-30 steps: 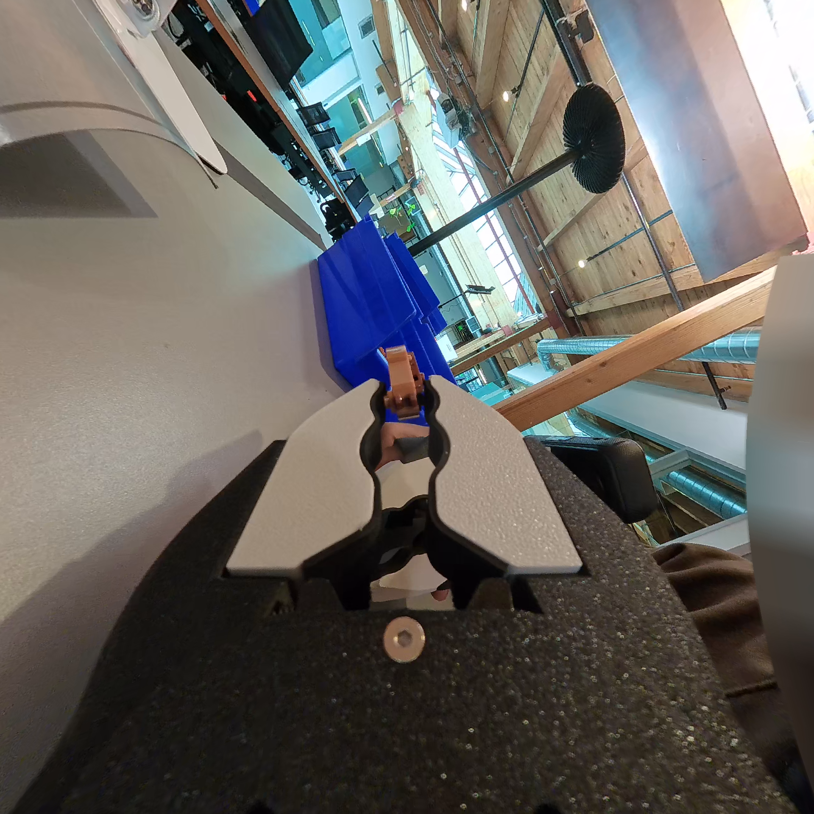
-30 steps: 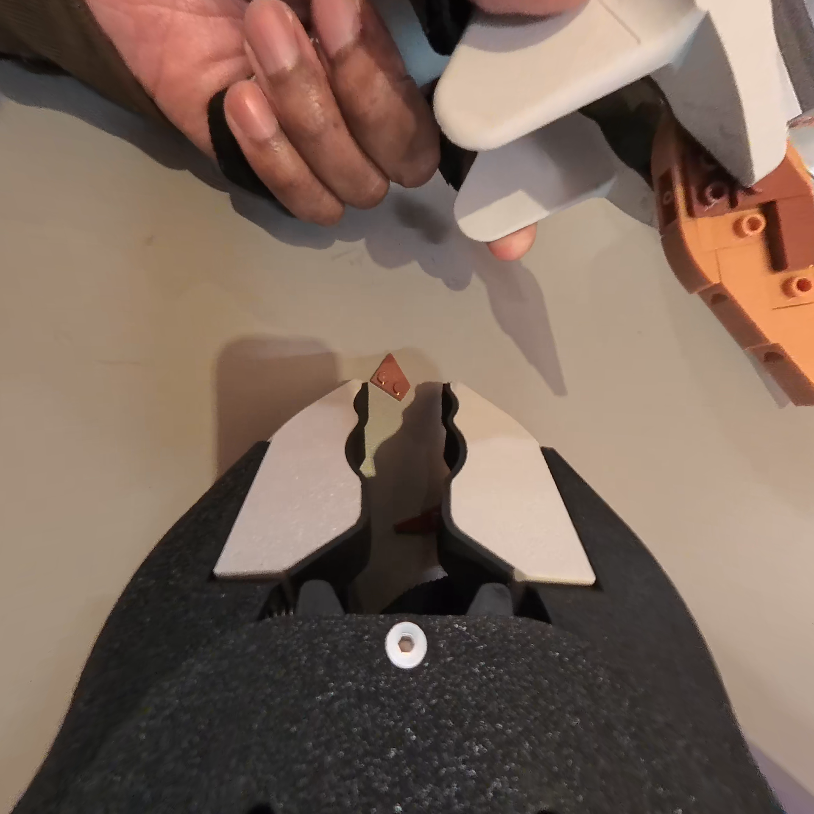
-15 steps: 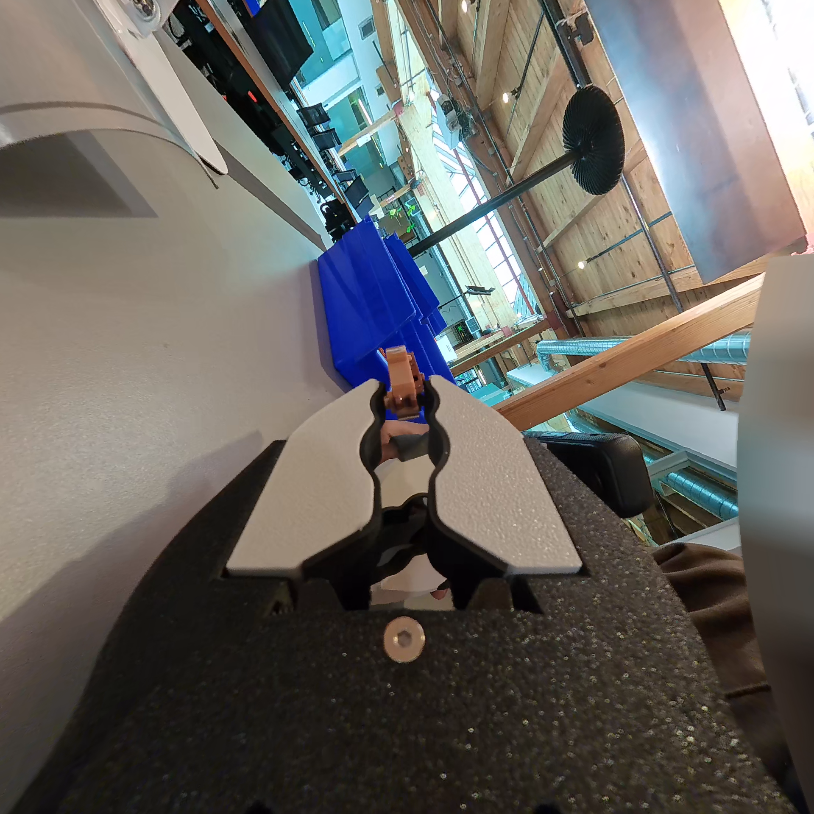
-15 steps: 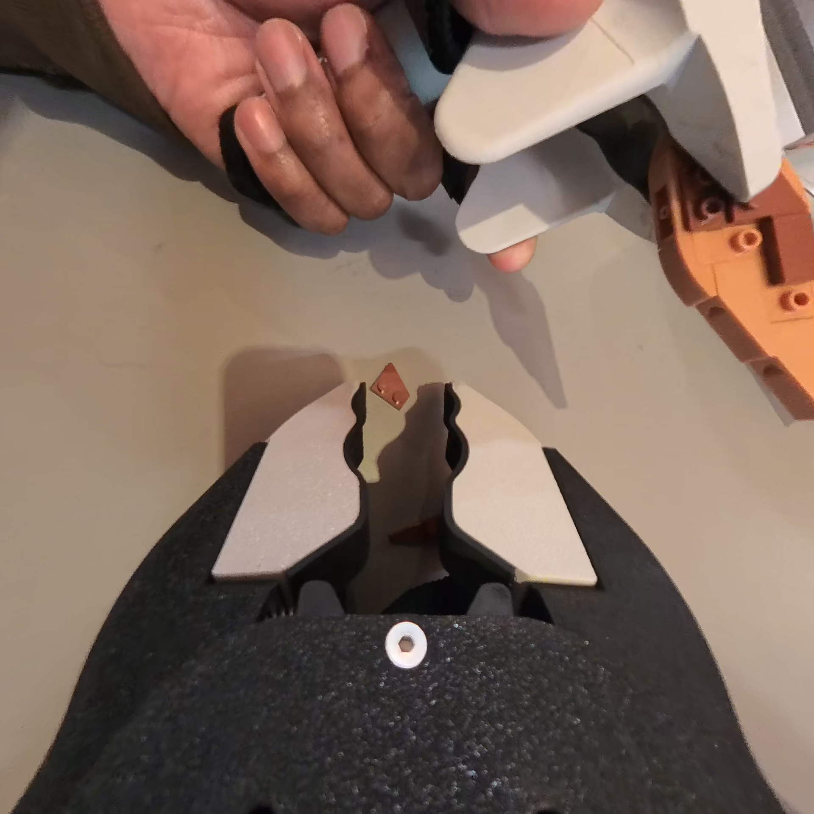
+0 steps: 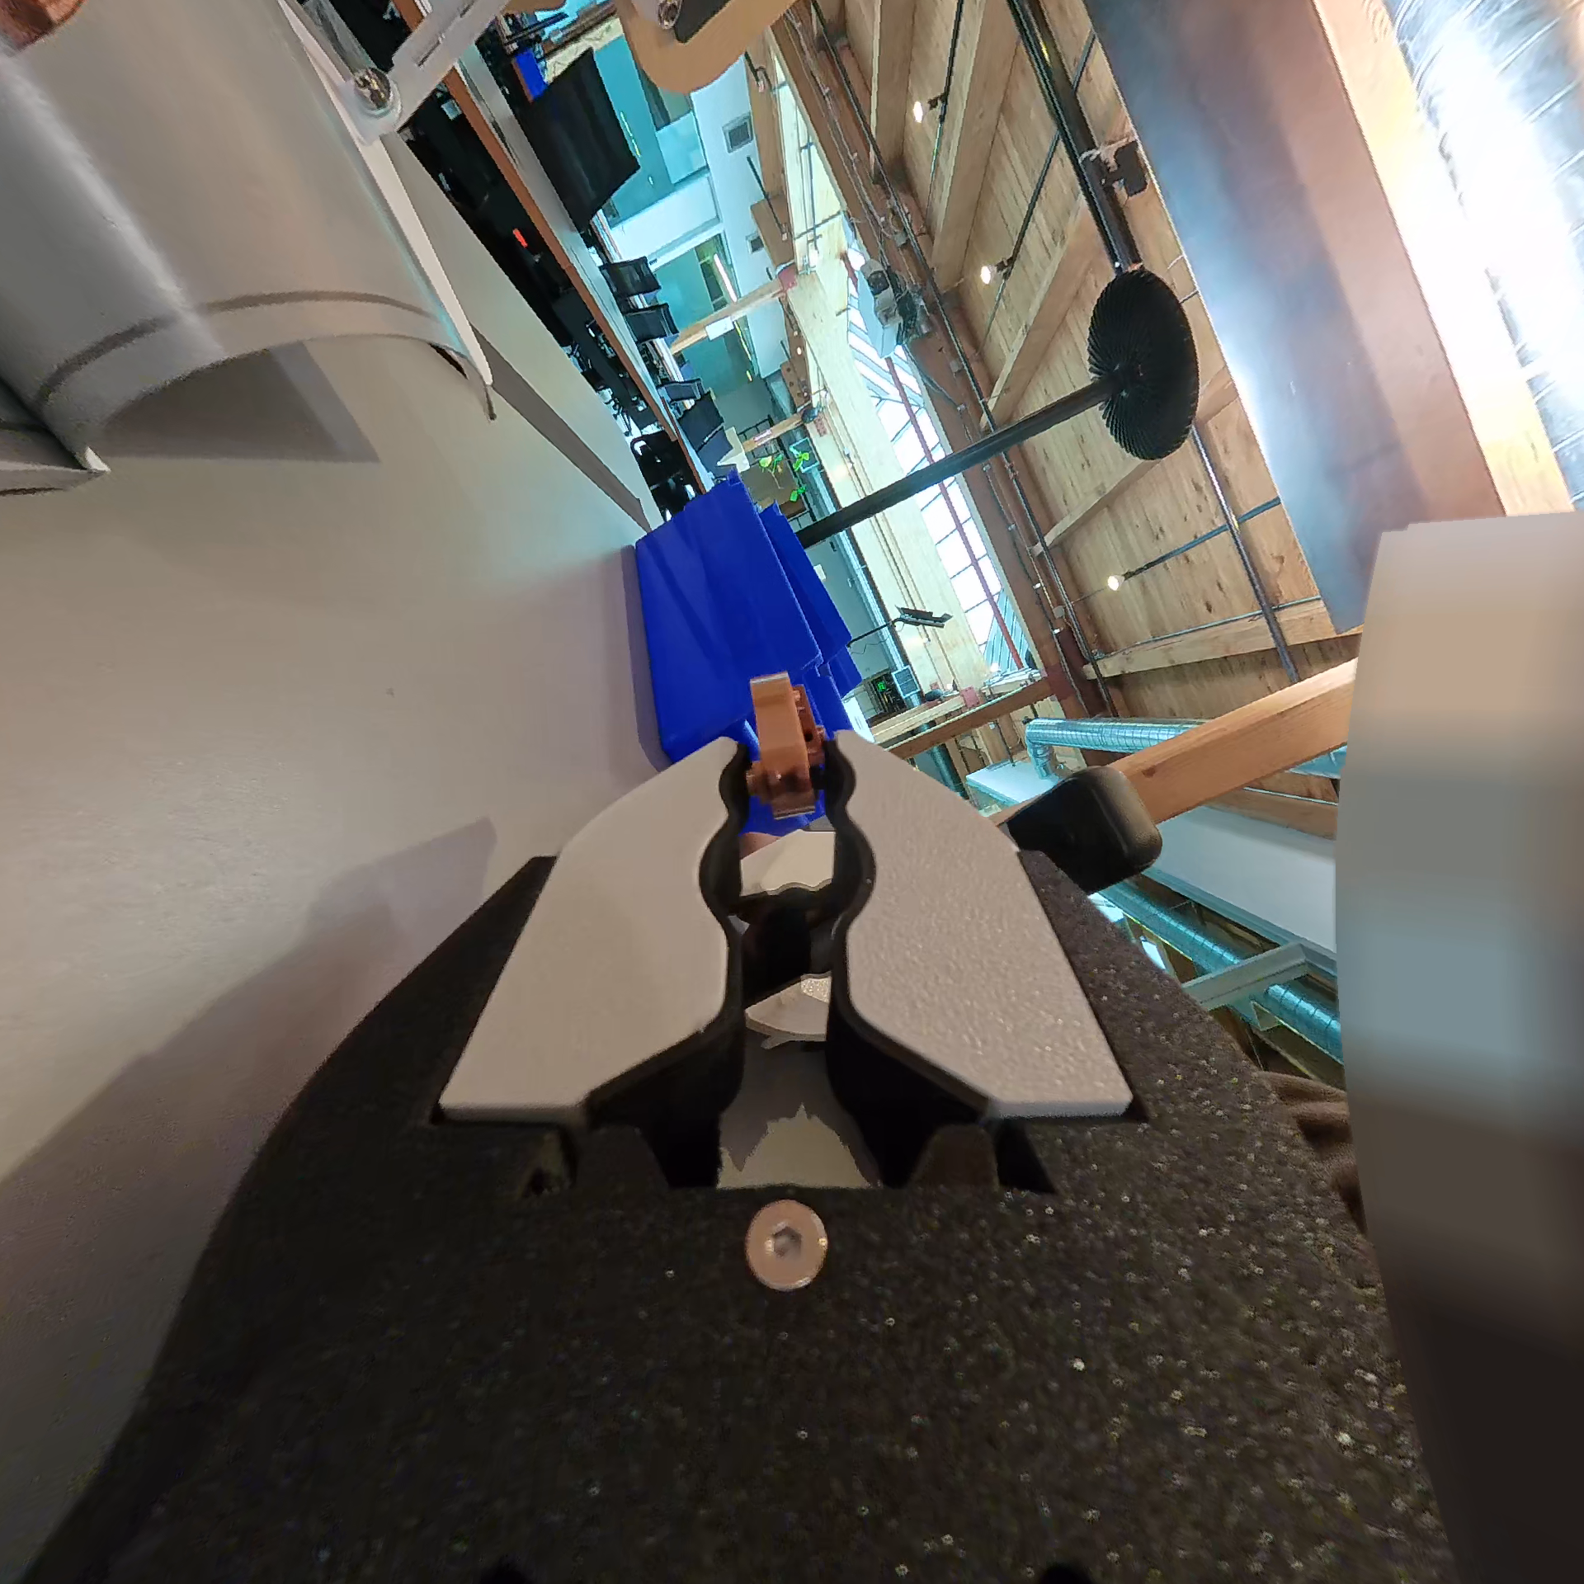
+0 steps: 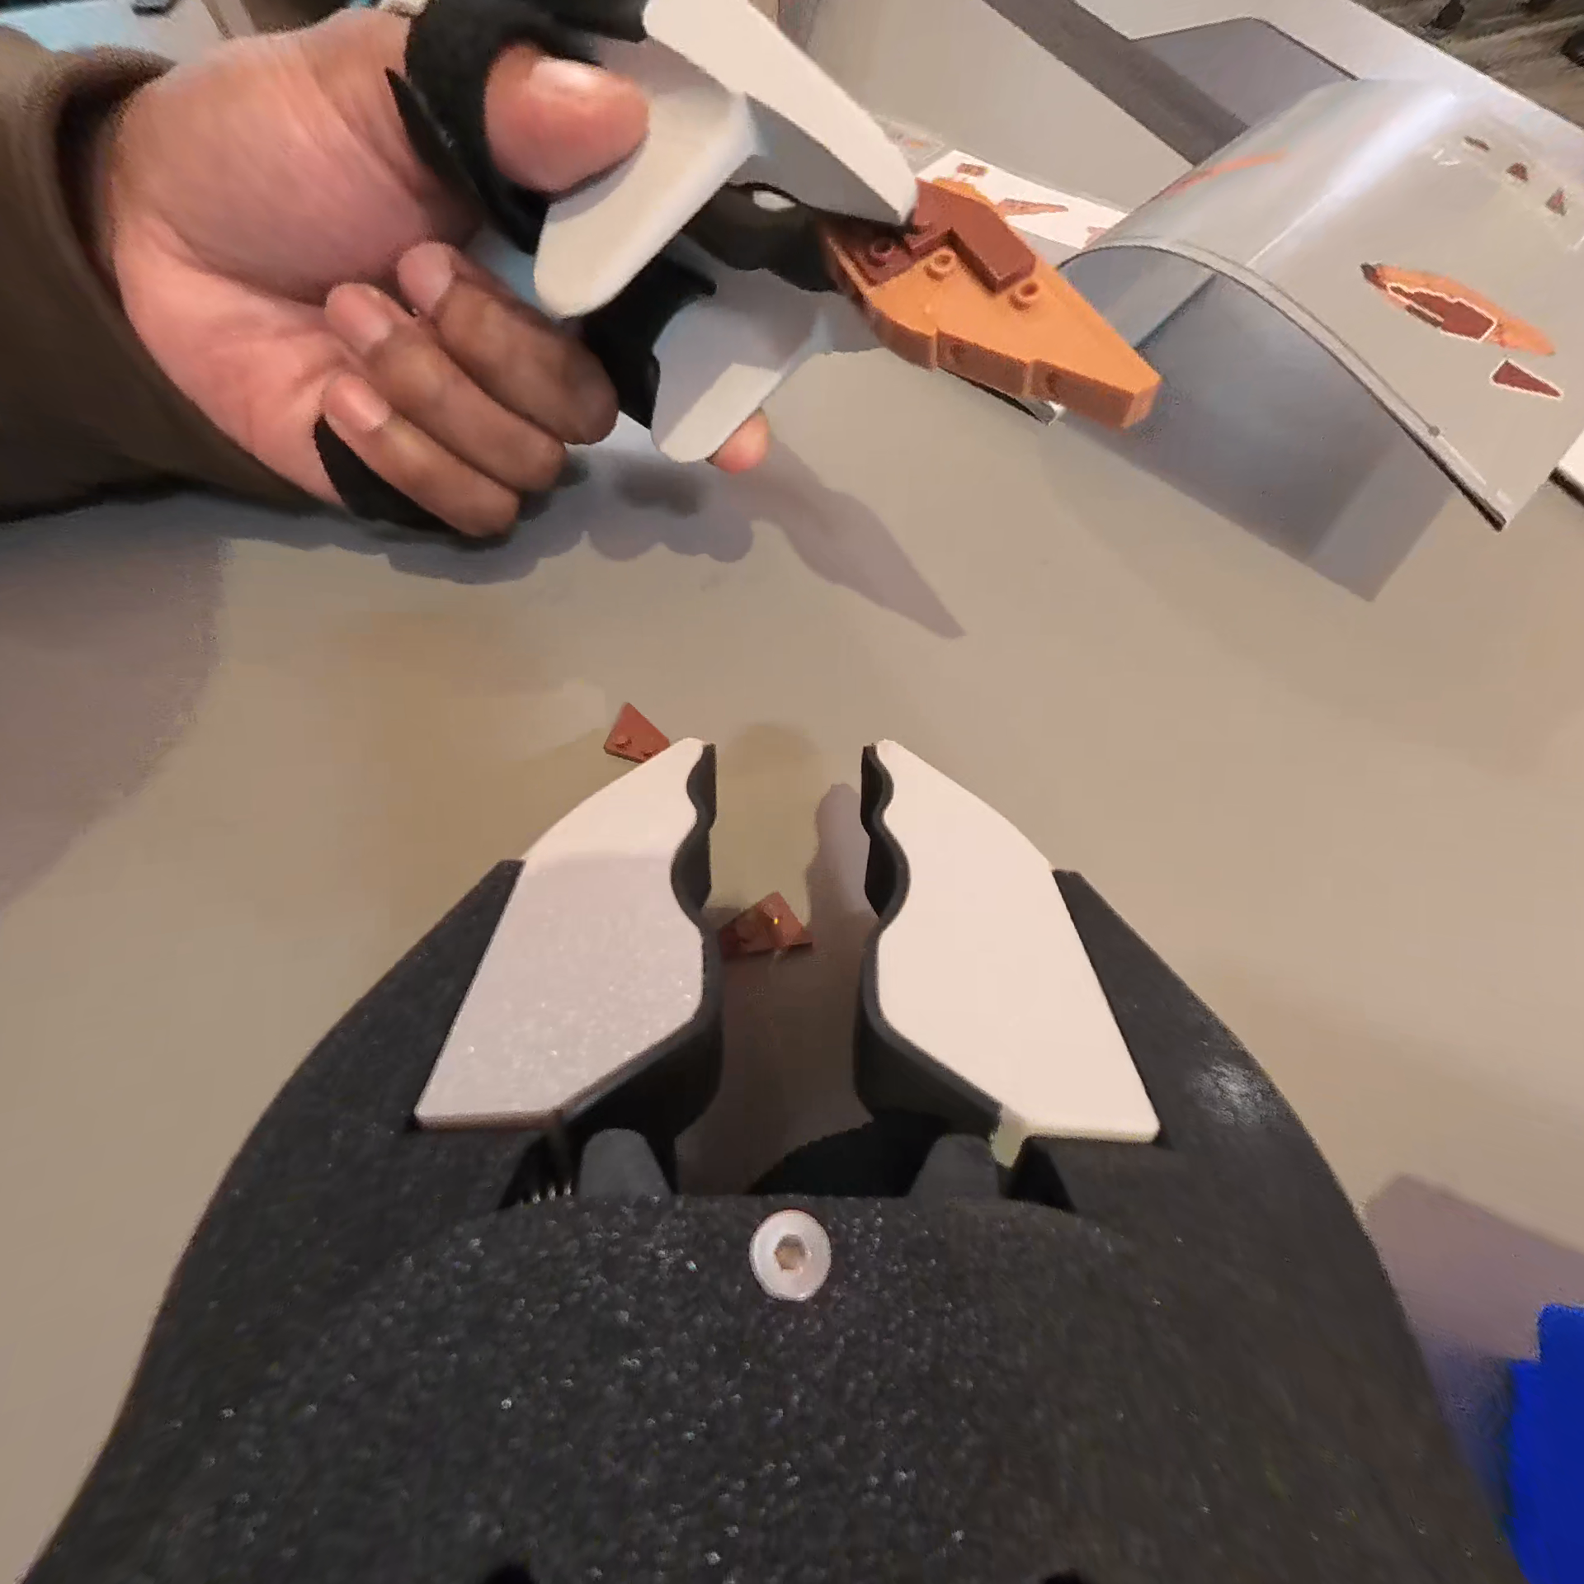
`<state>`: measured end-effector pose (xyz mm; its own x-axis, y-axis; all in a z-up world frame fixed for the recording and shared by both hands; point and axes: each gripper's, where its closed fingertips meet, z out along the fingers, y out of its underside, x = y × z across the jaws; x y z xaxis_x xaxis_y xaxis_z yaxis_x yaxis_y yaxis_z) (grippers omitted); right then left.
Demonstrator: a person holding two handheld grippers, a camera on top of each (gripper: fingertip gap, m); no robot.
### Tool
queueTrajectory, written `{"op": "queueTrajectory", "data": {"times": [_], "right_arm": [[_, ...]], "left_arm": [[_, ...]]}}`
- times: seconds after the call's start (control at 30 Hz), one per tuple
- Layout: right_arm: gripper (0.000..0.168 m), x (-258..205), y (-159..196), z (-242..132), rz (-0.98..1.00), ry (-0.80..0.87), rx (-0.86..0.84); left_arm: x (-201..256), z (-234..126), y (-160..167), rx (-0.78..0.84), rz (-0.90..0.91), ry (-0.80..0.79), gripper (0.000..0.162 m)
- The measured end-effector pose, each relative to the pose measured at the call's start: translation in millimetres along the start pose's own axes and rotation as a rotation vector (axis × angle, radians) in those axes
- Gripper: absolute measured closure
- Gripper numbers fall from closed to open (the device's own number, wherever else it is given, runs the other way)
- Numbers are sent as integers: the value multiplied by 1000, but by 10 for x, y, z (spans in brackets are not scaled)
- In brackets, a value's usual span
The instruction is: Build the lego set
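My left gripper (image 5: 787, 759) is shut on an orange and brown lego model (image 5: 782, 746), seen end-on at its tips. In the right wrist view that model (image 6: 986, 296) is a wedge-shaped hull held above the grey table by the left gripper (image 6: 866, 223) in a person's hand (image 6: 283, 257). My right gripper (image 6: 784, 754) is open and empty, low over the table. One small brown wedge plate (image 6: 634, 735) lies just left of its left fingertip. A second brown wedge plate (image 6: 763, 930) lies between its fingers, farther back.
An open instruction booklet (image 6: 1337, 343) with curled pages lies at the back right; it also shows in the left wrist view (image 5: 214, 300). Blue bins (image 5: 729, 634) stand beyond the left gripper. A blue object (image 6: 1556, 1440) is at the right wrist view's lower right edge. Left tips to right tips: about 10 cm.
My right gripper has opened wider and tilted up and back from the table; the small brown plate now sits left of its tip. The left gripper still holds the model.
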<state>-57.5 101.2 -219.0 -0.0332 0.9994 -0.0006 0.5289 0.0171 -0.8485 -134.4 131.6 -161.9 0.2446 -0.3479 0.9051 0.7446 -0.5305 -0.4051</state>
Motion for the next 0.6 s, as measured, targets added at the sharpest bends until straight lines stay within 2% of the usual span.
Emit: {"op": "queueTrajectory", "data": {"times": [0.6], "right_arm": [[135,-22,51,-18,41,-38,-25]], "left_arm": [[-23,-15,-25,10,-35,8,146]]}}
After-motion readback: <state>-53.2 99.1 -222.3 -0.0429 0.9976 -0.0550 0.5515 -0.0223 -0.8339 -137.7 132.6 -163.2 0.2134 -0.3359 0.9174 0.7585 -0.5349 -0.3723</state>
